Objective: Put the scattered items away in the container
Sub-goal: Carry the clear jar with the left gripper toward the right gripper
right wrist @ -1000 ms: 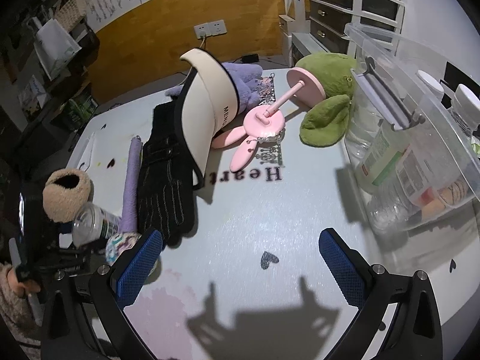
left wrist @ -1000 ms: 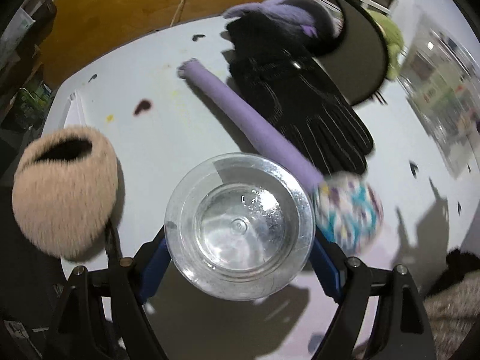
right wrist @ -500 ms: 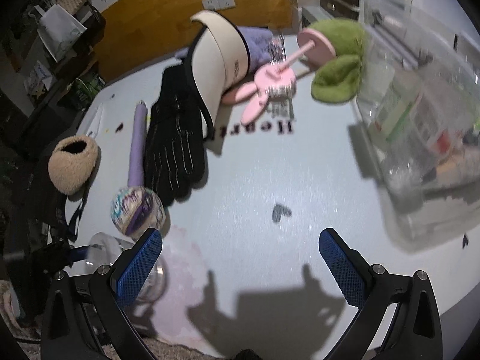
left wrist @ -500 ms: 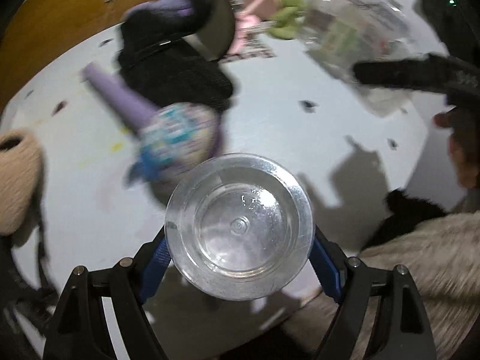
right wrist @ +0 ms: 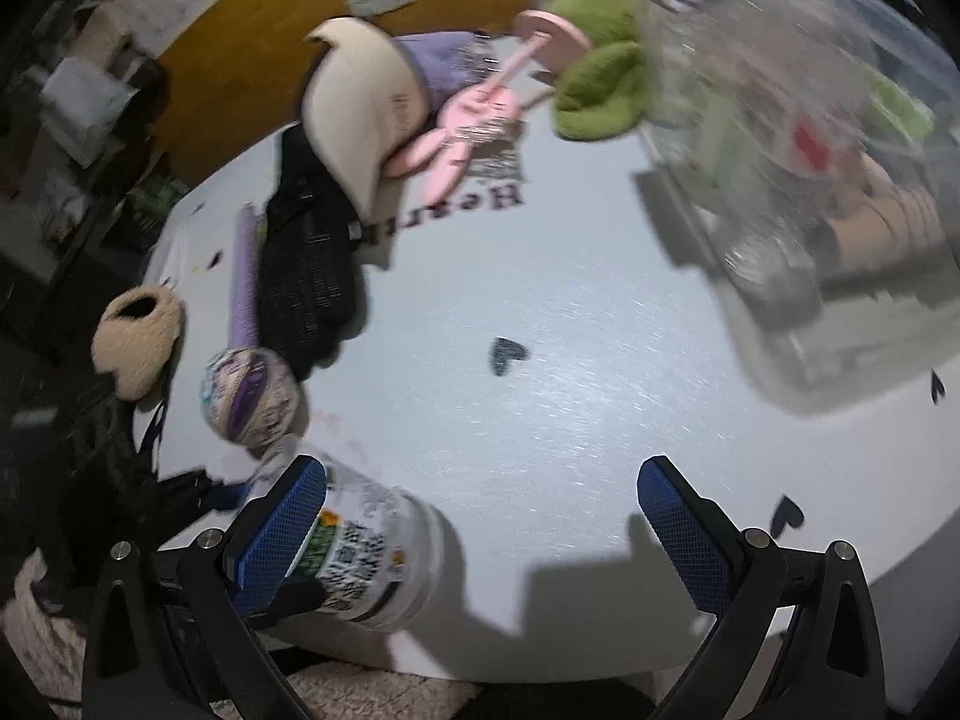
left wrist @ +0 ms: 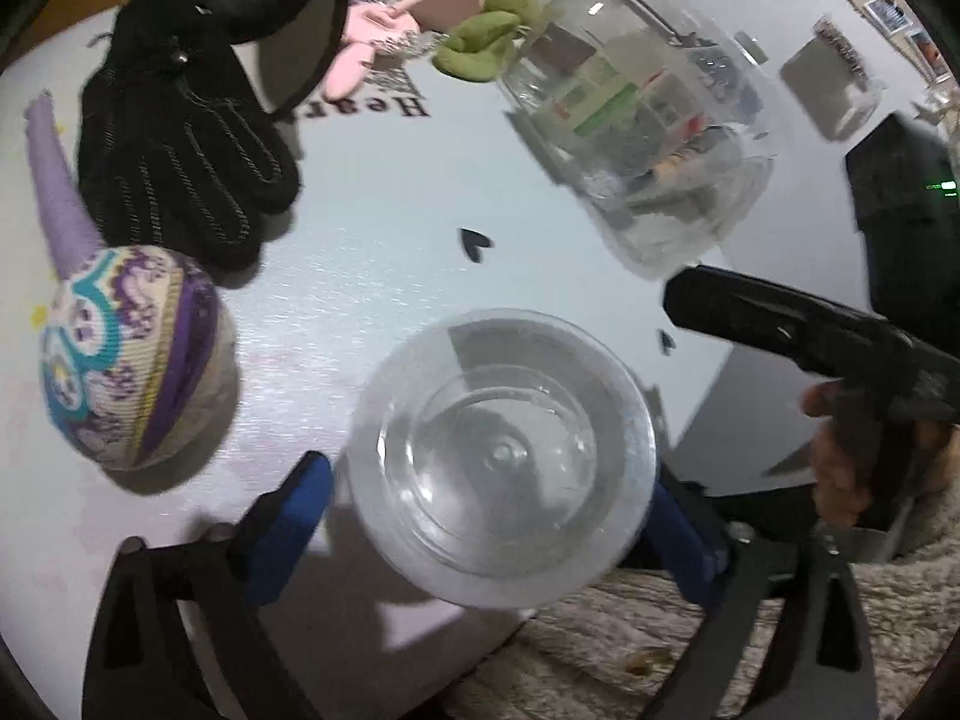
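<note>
Since a second ago, I swung my left gripper [left wrist: 489, 525] away from the fluffy tan pouch [right wrist: 137, 341] toward the clear bin [left wrist: 648, 138]; its jaws are opening now, with the clear bottle [left wrist: 501, 459] between them but the left pad already off it, so I think I am setting it down short of the bin. My right gripper [right wrist: 483, 519] hangs wide and empty. That bin, far right on the table [left wrist: 372, 252], already holds bottles and packets.

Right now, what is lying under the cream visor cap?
The cream visor cap leans on a black glove, with a purple knit item behind it. Whatever else lies beneath is covered.
</note>
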The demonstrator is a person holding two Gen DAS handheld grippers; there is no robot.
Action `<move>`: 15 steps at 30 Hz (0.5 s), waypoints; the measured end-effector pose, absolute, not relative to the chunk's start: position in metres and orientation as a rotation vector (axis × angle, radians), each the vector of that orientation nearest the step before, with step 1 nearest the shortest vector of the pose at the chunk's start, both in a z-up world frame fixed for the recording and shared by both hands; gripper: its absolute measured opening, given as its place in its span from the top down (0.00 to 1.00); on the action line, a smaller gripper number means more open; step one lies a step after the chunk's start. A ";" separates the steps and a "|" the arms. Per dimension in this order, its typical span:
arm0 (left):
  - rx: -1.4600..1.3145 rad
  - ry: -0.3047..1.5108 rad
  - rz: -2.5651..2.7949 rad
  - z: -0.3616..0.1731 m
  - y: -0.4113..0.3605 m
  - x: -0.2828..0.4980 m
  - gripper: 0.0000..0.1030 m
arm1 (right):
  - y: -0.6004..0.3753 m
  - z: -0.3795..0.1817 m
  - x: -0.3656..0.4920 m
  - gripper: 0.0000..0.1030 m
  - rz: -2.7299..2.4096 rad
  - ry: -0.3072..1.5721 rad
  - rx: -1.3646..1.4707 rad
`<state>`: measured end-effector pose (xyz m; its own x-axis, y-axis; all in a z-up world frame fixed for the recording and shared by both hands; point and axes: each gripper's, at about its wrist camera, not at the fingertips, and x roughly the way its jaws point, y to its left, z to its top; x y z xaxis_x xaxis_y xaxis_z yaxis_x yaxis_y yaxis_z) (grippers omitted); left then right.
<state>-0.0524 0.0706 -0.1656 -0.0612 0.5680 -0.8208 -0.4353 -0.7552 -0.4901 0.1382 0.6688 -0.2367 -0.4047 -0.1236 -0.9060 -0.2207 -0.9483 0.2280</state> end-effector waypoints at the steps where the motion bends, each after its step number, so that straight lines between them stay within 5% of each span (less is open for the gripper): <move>1: -1.532 -0.136 1.906 -0.164 0.069 -0.050 0.03 | 0.664 -0.236 0.137 0.00 2.561 0.466 -1.688; 15: -1.601 -0.208 2.081 -0.172 0.011 -0.030 0.02 | 0.601 -0.247 0.107 0.01 2.718 0.142 -1.838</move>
